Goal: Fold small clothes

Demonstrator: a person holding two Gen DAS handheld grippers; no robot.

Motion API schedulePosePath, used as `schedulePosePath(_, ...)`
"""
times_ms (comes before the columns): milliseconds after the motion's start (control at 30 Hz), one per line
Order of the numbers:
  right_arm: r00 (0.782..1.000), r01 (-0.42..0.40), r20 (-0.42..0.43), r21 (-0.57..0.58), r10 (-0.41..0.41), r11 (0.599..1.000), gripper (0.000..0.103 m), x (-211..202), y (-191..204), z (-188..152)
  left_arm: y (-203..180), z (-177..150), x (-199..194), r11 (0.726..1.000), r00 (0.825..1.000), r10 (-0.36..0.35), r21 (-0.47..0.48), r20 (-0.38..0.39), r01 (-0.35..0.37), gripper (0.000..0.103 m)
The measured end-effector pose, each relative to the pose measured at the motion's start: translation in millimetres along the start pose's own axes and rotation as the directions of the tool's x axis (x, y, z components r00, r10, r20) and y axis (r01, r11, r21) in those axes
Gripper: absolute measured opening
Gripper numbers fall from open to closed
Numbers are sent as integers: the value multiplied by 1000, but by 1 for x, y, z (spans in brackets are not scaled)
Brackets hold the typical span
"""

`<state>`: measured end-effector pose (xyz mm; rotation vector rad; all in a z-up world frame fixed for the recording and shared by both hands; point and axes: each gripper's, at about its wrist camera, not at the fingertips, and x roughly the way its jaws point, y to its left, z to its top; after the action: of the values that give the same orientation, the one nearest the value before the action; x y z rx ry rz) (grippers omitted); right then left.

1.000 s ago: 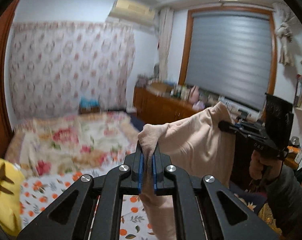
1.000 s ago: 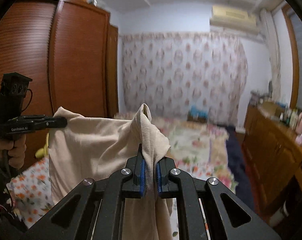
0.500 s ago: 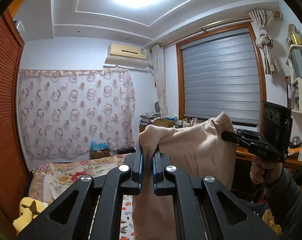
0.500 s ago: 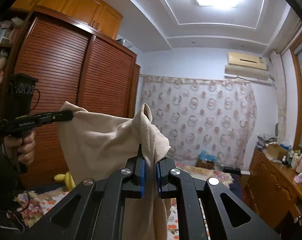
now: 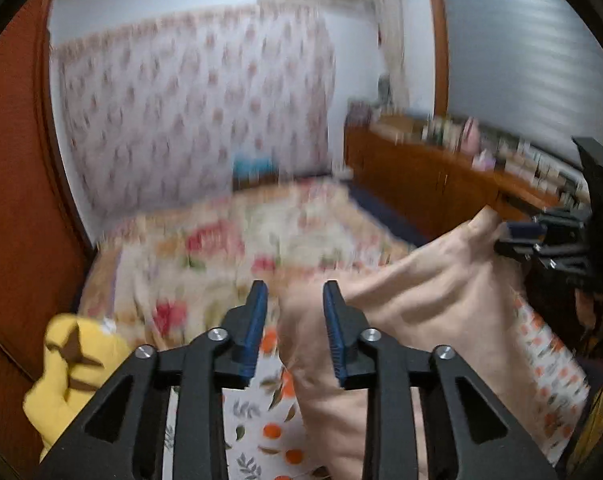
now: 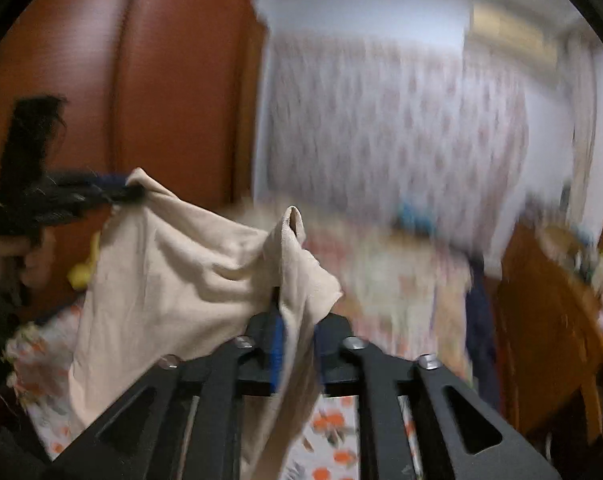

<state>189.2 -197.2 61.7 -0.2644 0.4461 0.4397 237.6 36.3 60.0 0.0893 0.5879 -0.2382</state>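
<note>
A beige garment (image 5: 413, 292) hangs in the air above the bed. My left gripper (image 5: 295, 320) is open; the garment's near corner lies between and just past its blue pads, loose. In the right wrist view the left gripper (image 6: 129, 190) shows at the garment's far corner, blurred. My right gripper (image 6: 297, 332) is shut on a bunched corner of the beige garment (image 6: 173, 276), which drapes down left of it. The right gripper also shows in the left wrist view (image 5: 517, 236) at the garment's upper right corner.
A bed with a floral quilt (image 5: 237, 248) and an orange-print sheet (image 5: 273, 432) lies below. A yellow plush toy (image 5: 69, 368) sits at the left. A wooden wardrobe (image 6: 121, 100) stands left, a wooden sideboard (image 5: 441, 184) with clutter right.
Both grippers swung down from a raised position, with motion blur. My left gripper's jaws opened and let go of the garment corner. The right gripper still holds its corner.
</note>
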Motion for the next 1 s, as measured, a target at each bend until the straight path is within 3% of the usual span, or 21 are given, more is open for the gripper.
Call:
schedulePosePath(67, 996, 31, -87, 25, -29, 999, 32, 32, -17, -14, 4, -16, 13, 1000, 999, 19, 0, -37, -19, 50)
schedulePosePath(167, 994, 15, -106, 69, -8, 998, 32, 35, -35, -34, 7, -44, 14, 1000, 997, -19, -15, -80, 17, 70)
schedulePosePath(200, 995, 13, -103, 77, -5, 997, 32, 28, -36, -39, 4, -50, 11, 1000, 996, -20, -13, -87, 19, 71)
schedulePosePath(300, 996, -15, -89, 110, 25, 994, 32, 6, -36, -54, -1, -77, 0, 999, 993, -36, -27, -116, 33, 71)
schedulePosePath(433, 993, -68, -86, 141, 81, 988, 32, -31, -9, -109, -21, -112, -22, 997, 988, -62, -46, -142, 56, 71)
schedulePosePath(733, 966, -153, -178, 191, 187, 970, 34, -62, 21, -188, -63, -189, -57, 987, 968, -158, -66, -195, 148, 70)
schedulePosePath(800, 961, -149, -198, 219, 193, 964, 34, -67, 18, -196, -70, -204, -62, 983, 960, -181, -73, -215, 169, 61)
schedulePosePath(900, 952, -185, -192, 256, 237, 949, 34, -72, 12, -203, -76, -216, -67, 977, 950, -208, -91, -235, 192, 53)
schedulePosePath(1000, 955, -172, -194, 261, 226, 950, 34, -73, 5, -207, -77, -226, -69, 971, 940, -229, -124, -254, 203, 46)
